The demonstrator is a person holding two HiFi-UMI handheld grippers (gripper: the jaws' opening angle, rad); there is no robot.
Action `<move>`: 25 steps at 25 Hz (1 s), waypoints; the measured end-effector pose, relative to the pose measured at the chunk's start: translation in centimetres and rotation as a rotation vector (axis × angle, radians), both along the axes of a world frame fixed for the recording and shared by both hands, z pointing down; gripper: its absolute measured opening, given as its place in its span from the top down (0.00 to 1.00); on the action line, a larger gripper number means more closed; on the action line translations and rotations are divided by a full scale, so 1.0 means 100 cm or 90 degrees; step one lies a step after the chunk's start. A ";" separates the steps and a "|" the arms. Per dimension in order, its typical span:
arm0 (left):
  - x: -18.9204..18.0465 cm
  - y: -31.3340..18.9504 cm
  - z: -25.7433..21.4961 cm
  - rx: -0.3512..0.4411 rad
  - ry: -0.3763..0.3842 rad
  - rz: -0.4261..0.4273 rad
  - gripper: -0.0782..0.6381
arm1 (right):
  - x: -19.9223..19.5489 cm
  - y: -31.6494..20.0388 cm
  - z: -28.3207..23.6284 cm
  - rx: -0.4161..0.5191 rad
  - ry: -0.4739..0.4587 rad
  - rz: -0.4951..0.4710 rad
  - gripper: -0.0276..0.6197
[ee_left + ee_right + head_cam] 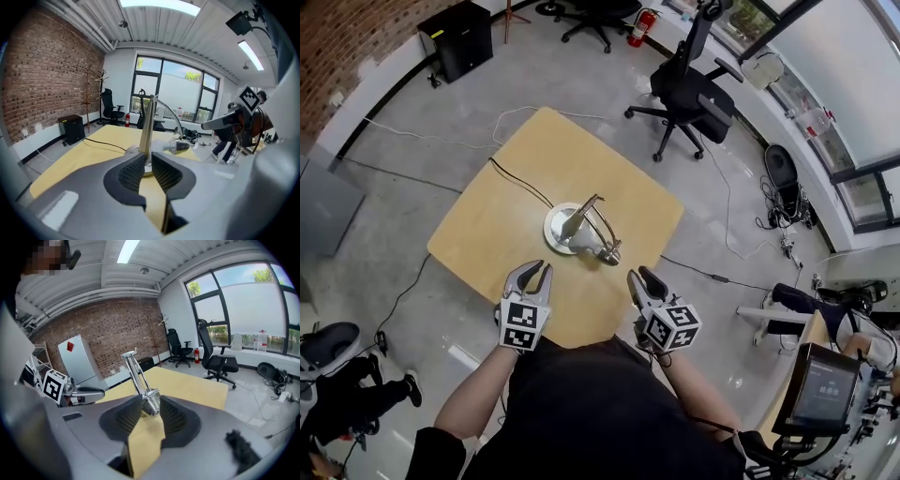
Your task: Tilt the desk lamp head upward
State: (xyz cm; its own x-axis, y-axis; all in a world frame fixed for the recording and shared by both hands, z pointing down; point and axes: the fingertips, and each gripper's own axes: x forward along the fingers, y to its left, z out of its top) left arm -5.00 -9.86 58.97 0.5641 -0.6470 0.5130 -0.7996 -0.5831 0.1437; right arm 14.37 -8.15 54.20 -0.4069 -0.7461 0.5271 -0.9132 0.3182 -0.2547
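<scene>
**Head view.** The desk lamp is standing near the centre of the wooden table on a round white base. Its lamp head is pointing toward 4 o'clock, and its cable is running off toward 10 o'clock. The left gripper is hovering at 7 o'clock of the base. The right gripper is hovering at 5 o'clock, near the lamp head but apart from it.

**Left gripper view.** The jaws are standing at a narrow gap and gripping nothing. The lamp arm is showing beyond the gap, at 12 o'clock.

**Right gripper view.** The jaws are standing moderately apart. The lamp head is lining up with the mouth of the gap, and the pads are not pressing on it.
</scene>
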 end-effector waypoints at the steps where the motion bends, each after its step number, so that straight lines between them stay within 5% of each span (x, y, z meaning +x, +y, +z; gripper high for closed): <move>1: 0.001 -0.004 0.007 -0.004 -0.012 -0.004 0.81 | 0.004 -0.004 0.008 -0.002 -0.005 -0.008 0.77; 5: 0.000 -0.007 0.034 -0.023 -0.068 -0.017 0.78 | -0.009 0.003 0.031 0.015 0.015 -0.118 0.63; 8: 0.002 -0.009 0.046 -0.033 -0.102 -0.016 0.77 | -0.022 0.013 0.051 0.014 0.037 -0.191 0.62; 12: 0.012 -0.032 0.068 -0.063 -0.150 -0.016 0.74 | -0.014 -0.003 0.080 -0.004 0.025 -0.202 0.60; 20: 0.023 -0.042 0.093 -0.085 -0.172 -0.020 0.72 | -0.044 -0.015 0.098 0.032 0.001 -0.298 0.56; 25: 0.034 -0.054 0.107 -0.097 -0.175 -0.001 0.71 | -0.060 -0.036 0.106 0.039 0.000 -0.303 0.56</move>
